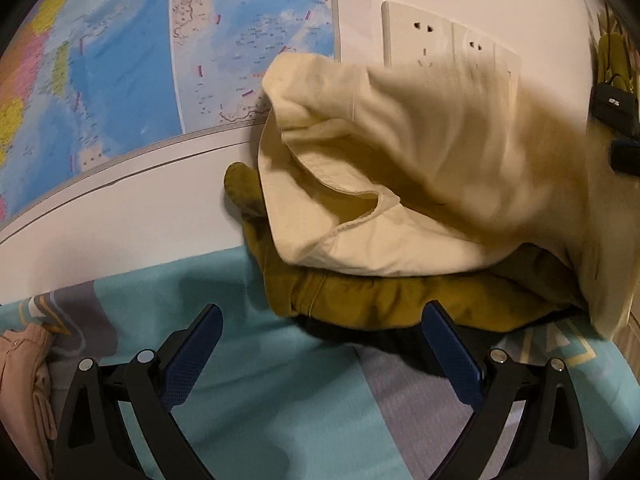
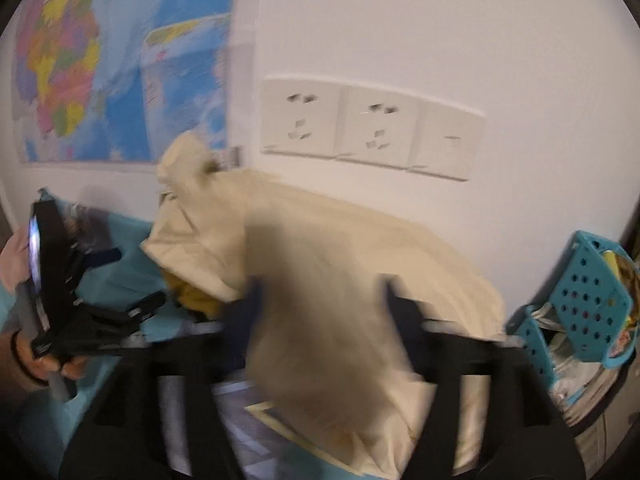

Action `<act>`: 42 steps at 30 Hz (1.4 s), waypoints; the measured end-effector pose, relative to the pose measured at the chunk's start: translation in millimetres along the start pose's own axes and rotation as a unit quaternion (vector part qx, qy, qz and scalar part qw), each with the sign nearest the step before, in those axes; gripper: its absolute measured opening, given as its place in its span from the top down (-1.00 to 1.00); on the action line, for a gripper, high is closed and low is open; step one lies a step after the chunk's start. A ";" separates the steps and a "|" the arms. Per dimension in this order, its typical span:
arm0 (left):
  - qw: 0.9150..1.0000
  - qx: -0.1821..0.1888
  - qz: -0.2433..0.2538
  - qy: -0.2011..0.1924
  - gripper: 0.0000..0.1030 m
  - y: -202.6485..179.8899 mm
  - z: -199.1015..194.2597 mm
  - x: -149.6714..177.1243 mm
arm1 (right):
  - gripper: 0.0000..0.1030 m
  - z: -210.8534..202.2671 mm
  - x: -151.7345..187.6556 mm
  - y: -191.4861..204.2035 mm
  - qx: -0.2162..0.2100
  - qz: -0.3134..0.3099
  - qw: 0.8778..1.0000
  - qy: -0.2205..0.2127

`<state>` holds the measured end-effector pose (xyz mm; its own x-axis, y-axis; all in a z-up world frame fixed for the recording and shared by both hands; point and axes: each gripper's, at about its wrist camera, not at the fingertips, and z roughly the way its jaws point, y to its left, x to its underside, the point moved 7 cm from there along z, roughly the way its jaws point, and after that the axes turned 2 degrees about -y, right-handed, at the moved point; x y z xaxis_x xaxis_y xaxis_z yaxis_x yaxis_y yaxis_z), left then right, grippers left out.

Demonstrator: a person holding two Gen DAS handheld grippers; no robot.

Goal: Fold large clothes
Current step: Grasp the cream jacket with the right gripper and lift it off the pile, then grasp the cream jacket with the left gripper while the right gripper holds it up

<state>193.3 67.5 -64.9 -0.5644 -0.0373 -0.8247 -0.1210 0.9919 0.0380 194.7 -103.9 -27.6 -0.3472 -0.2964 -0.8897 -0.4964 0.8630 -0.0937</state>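
Note:
A cream garment lies bunched on top of a mustard-coloured garment against the wall, on a teal patterned sheet. Its right side rises, blurred, toward the frame's right edge. My left gripper is open just in front of the pile, its blue pads bare. In the right wrist view the cream garment fills the gap between the wide-set fingers of my right gripper, which looks open; the picture is blurred. At the left of that view, a hand holds the left gripper.
A wall map and a row of white sockets are right behind the pile. A teal perforated basket with packets stands at the right. A pink garment lies at the left edge of the sheet.

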 end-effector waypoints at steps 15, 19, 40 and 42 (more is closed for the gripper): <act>1.000 -0.006 -0.025 -0.008 -0.87 36.0 5.2 3.3 | 0.90 65.6 1.5 51.7 -0.022 -0.105 0.994 0.025; 0.999 0.022 -0.017 -0.030 -0.87 25.2 -4.4 4.5 | 0.92 -6.6 -50.7 4.1 0.009 -0.046 0.997 -0.066; 0.968 0.107 0.111 -0.199 -0.40 -129.5 -21.7 -49.6 | 0.94 -180.2 -126.8 -90.4 0.025 0.066 0.976 -0.205; 0.965 0.173 0.088 -0.176 0.61 -129.9 -14.9 -75.7 | 0.94 -195.0 -127.8 -94.6 0.023 0.073 0.975 -0.210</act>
<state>239.6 -60.3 1.0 -0.2314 0.1184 -0.9656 0.2648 0.9628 0.0546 130.9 -227.5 182.1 -0.0508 0.0151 -0.9986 -0.4263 0.9039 0.0353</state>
